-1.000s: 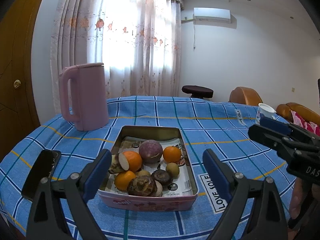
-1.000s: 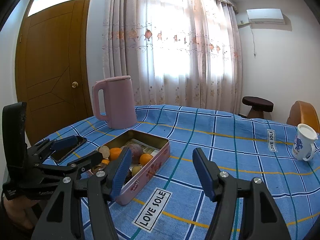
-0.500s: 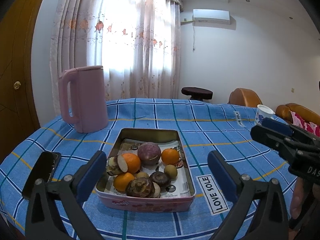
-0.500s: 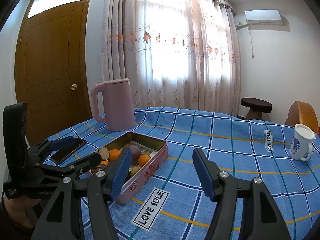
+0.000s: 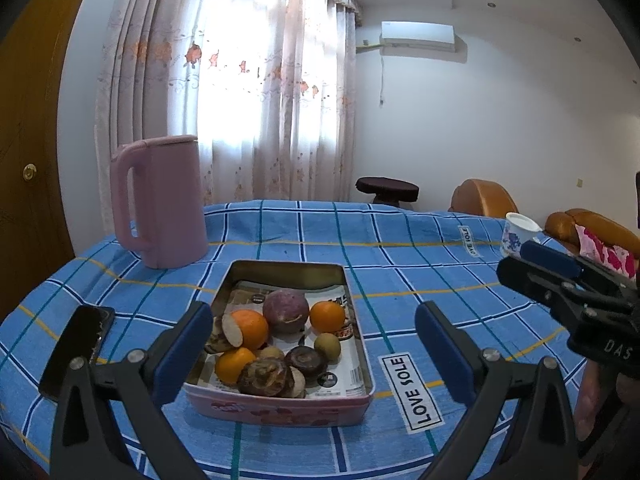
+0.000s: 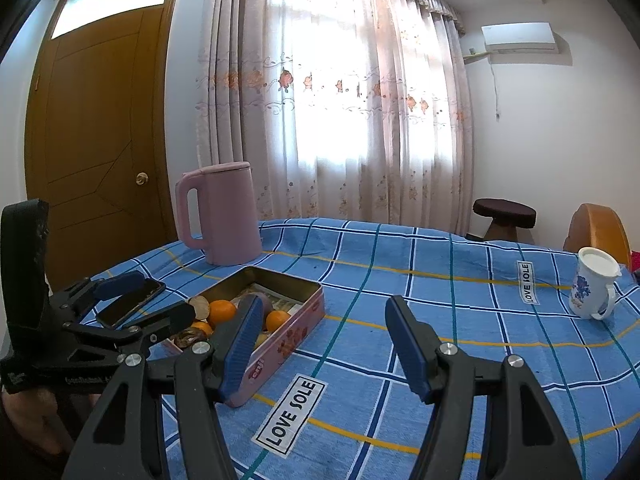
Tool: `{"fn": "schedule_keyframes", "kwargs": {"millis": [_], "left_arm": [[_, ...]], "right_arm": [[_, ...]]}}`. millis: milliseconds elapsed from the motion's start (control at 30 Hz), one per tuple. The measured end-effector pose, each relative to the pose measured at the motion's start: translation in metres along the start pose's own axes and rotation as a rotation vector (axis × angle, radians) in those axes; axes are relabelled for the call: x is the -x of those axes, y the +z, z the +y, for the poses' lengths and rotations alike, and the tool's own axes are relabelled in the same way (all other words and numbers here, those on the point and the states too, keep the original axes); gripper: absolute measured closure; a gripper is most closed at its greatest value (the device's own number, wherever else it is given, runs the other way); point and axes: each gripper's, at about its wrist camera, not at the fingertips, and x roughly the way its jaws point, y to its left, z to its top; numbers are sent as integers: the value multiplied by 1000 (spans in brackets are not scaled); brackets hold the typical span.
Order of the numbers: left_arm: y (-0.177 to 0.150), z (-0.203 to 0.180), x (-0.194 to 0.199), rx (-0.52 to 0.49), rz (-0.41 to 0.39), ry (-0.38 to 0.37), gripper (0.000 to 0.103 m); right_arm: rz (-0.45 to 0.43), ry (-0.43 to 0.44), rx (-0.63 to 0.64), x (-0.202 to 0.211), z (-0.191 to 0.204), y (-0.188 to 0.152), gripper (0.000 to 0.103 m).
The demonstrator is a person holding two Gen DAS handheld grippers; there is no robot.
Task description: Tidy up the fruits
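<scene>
A pink tin tray point(image 5: 280, 408) sits on the blue checked tablecloth, lined with printed paper. It holds three oranges point(image 5: 327, 317), a round purple fruit point(image 5: 285, 311), a kiwi point(image 5: 327, 345), brown taro-like pieces point(image 5: 265, 377) and a cut white-faced piece point(image 5: 232, 330). My left gripper point(image 5: 312, 354) is open and empty, hovering just in front of the tray. My right gripper point(image 6: 320, 346) is open and empty, to the right of the tray point(image 6: 294, 332). Each gripper shows in the other's view.
A pink kettle point(image 5: 160, 204) stands behind the tray at the left. A black phone point(image 5: 80, 350) lies left of the tray. A white floral mug point(image 6: 594, 286) stands at the far right. Brown chairs and a stool are beyond the table.
My left gripper has opened wider and drawn back a little from the tray. My right gripper has barely moved.
</scene>
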Motion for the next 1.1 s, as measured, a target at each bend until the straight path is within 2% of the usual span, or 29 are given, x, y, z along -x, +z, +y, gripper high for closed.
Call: {"fn": "schedule_keyframes", "kwargs": {"millis": [100,300,333,433,600,700,900,1033,1100], "left_arm": [[-2,0,-3,0,11,-11,0],[-4,-3,-3,-18,13,13,0],[-4,-3,-2,-27,15,18,0],[-5,-2,-2,-24,18,22,0],[-7,1,-4,-12,23,34,0],[-7,2,-5,-5,30,31,0],[-6,2,-4,3,27,46,0],[-6,4,-2,9,11,19,0],[-6,4,-1,-2,0,37,0]], "right_arm": [[5,-3,-4,-1,-2,-2,38],[32,-25,-6,-6,-11,-6,38],[45,-38,-3,-8,-13,-7,38],[100,-112,-8,-15,-31,-12,29],[147,-205,-83,-14,-79,-23,28],[150,-223,-123,-10,-94,-27,28],[148,-206,-94,-11,-84,-27,28],[153,-197,-47,-13,-70,-28,28],[158,-190,-34,-15,-66,-29,28]]}}
